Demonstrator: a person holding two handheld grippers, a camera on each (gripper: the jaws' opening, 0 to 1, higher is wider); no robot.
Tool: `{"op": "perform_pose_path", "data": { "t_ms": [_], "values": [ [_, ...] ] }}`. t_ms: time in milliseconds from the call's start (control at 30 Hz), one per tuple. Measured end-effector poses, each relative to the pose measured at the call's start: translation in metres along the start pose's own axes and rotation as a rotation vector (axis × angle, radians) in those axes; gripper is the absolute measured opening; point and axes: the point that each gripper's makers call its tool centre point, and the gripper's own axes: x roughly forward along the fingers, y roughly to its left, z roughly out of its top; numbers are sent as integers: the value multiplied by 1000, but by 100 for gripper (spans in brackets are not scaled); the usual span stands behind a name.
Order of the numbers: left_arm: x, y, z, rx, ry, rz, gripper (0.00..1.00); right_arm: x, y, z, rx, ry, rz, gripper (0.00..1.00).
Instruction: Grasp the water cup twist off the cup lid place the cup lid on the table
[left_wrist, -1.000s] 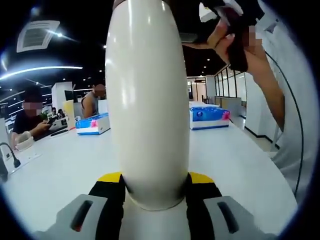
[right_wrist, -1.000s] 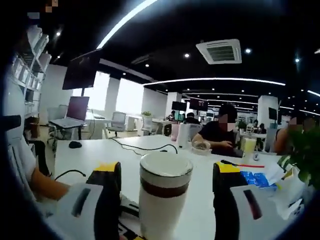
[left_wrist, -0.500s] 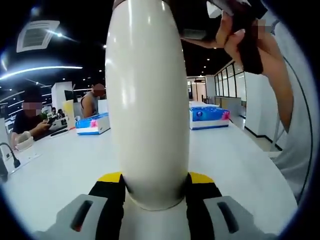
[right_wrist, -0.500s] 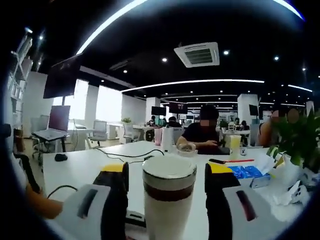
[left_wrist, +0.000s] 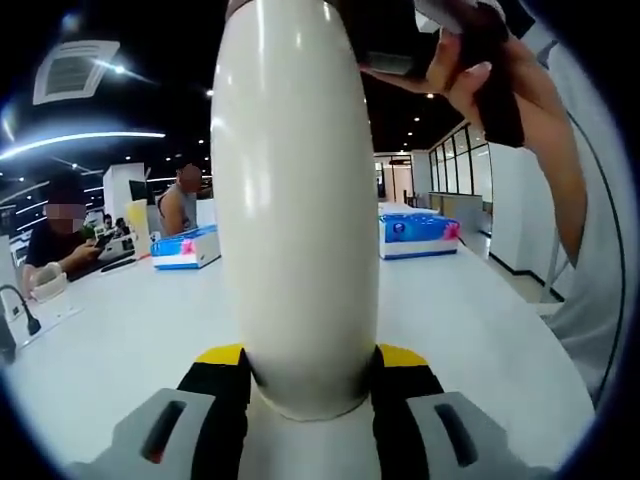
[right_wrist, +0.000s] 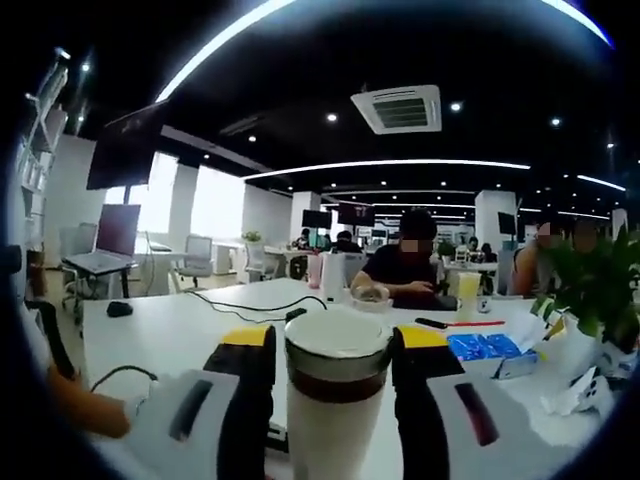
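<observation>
There was one cup (left_wrist: 295, 200), capped by one lid (right_wrist: 338, 342). Two grippers (left_wrist: 308, 375) (right_wrist: 331, 352) closed on it. On the table (left_wrist: 120, 330) lay two blue packs (left_wrist: 187, 247) (left_wrist: 418, 233), left and right.

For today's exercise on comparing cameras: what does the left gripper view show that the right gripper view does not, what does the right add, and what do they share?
Left gripper view alone: the cup's white body clamped in the left tool, and a hand holding the other tool above.

Right gripper view alone: the cup lid between the right tool's jaws, a laptop, a green plant.

Shared: the water cup and the white table.
</observation>
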Motion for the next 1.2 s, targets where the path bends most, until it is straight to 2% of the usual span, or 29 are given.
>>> {"op": "perform_pose_path", "data": {
  "t_ms": [233,367,1200],
  "values": [
    [0,0,0,0,0,-1,49,-1,-1,0,5,-4,-2,45],
    [-1,0,0,-2,0,-1,49,0,0,0,-12,-13,21,44],
    [-2,-1,1,-10,-1,-1,49,2,2,2,-3,-12,258,44]
  ]
}}
